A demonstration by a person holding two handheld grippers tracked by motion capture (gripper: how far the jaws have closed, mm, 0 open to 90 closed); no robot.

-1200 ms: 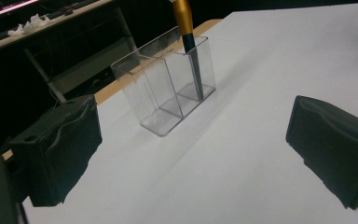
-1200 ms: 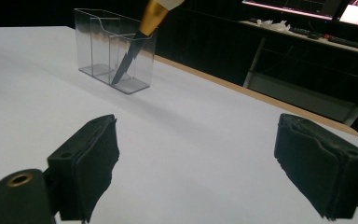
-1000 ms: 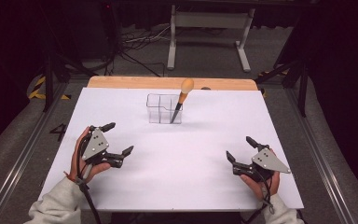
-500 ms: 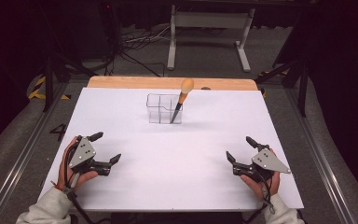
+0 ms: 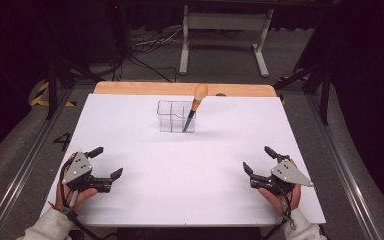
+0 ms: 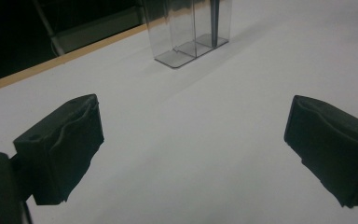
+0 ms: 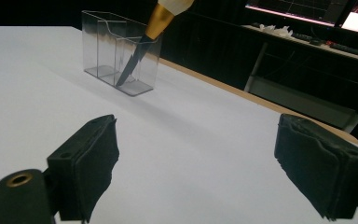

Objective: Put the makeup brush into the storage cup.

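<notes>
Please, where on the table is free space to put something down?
The white table top is bare between the left hand-held gripper and the right hand-held gripper, up to the clear holder. Both far corners are bare too. Only the holder with its brush occupies space.

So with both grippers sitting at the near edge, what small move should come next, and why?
Probably reach the right gripper forward toward the brush, leaning in the clear holder. Both grippers, the left gripper too, are open and empty, far from it, with bare table between.
</notes>
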